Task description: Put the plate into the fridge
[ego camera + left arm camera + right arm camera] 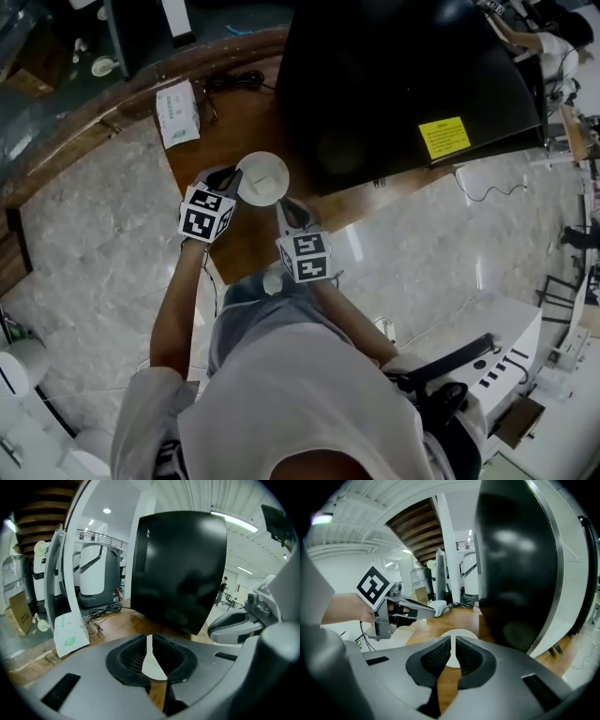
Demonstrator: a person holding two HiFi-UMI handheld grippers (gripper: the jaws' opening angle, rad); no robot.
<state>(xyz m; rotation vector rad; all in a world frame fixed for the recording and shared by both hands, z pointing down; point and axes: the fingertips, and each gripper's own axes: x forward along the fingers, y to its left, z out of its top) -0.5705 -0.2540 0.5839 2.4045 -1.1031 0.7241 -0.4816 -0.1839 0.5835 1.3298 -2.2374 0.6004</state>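
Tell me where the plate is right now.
Head view, centre: the plate is clamped by the left gripper and right gripper over the wooden floor, just before the black fridge.

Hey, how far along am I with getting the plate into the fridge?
Done: the left tool grips the plate. In hand: the plate is at the wooden counter, just in front of the black fridge; the right tool is shut and empty. Left: the fridge looks closed, so it needs opening, then the plate goes inside.
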